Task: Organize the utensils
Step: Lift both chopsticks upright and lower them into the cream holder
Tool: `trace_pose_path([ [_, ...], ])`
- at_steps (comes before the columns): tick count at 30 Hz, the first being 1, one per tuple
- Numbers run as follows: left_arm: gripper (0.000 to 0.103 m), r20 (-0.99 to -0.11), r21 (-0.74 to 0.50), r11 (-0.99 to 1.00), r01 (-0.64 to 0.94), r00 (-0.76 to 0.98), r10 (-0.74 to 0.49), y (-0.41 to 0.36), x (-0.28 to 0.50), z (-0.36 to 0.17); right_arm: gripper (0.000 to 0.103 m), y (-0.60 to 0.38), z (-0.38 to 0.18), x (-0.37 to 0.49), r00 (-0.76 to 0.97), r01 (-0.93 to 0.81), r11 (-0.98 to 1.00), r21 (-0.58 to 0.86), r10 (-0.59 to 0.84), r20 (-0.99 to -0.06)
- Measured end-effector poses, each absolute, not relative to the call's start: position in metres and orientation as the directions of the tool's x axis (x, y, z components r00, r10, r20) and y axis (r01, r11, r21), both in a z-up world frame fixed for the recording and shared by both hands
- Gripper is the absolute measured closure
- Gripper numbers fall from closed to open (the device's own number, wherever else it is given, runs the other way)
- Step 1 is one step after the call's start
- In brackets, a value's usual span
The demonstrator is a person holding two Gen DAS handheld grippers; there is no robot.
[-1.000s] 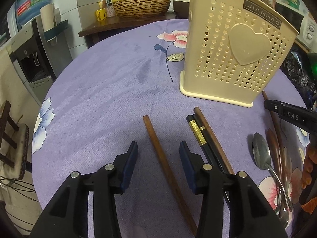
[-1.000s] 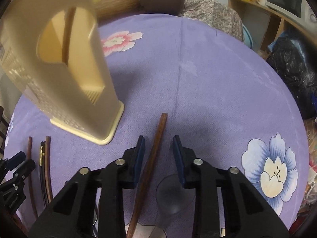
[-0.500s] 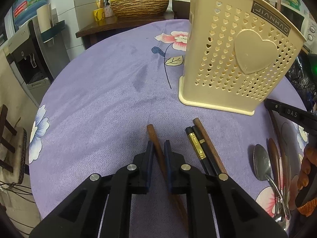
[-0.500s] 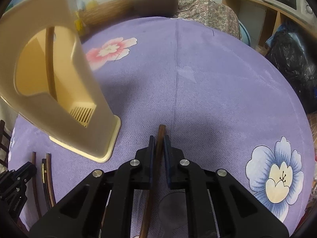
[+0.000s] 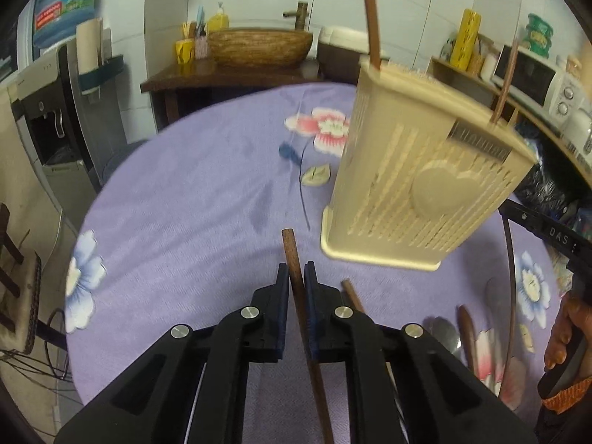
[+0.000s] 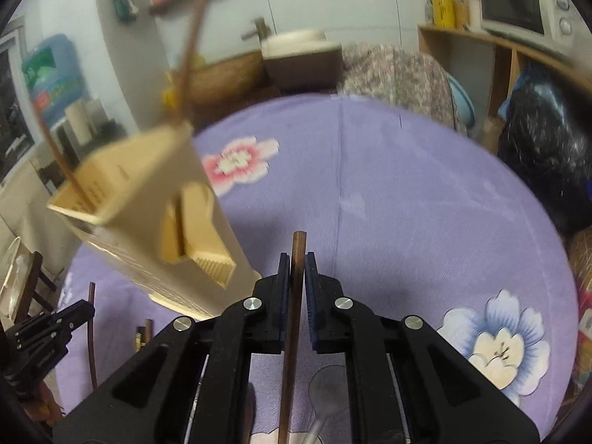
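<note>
Both grippers are gripping wooden chopsticks and carrying them toward the cream perforated holder (image 5: 425, 199). The left gripper (image 5: 296, 292) has its jaws clamped on a brown chopstick (image 5: 292, 255), whose tip is projecting forward past the pads; the right gripper (image 6: 295, 285) is likewise clamped on a second brown chopstick (image 6: 298, 248).

The holder is standing on the purple floral surface (image 5: 192, 192), ahead and to the right of the left gripper and to the left of the right one. Two sticks (image 5: 370, 18) are already rising from its open top.

To do the step well, each chopstick is probably best turned upright above the holder's rim, lowered tip-first into an open compartment, and released only when the stick is well inside.

Open room is lying across the far half of the surface. Near the front, a loose chopstick (image 5: 351, 296) and a metal spoon (image 5: 442, 333) are lying close to the jaws, and the surface's round edge (image 5: 88, 222) is falling away at the left. Blur is hiding finer detail.
</note>
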State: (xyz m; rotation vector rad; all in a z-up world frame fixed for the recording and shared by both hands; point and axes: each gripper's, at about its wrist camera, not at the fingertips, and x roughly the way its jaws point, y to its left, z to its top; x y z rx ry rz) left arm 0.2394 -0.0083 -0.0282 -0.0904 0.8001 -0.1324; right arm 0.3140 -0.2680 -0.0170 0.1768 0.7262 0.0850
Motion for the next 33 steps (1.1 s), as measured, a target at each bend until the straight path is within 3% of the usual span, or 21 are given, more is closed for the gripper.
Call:
trace_pose_path([
  [13, 0.095, -0.500, -0.189, 0.977, 0.096, 0.847, -0.180, 0.024, 0.193, 0.062, 0.095, -0.291, 0.096, 0.210, 0.918, -0.080, 0.994, 0.080, 0.105, -0.383],
  [33, 0.095, -0.440, -0.196, 0.977, 0.088, 0.882, -0.168, 0.045, 0.183, 0.081, 0.095, -0.296, 0.116, 0.187, 0.933, -0.069, 0.997, 0.039, 0.078, -0.351],
])
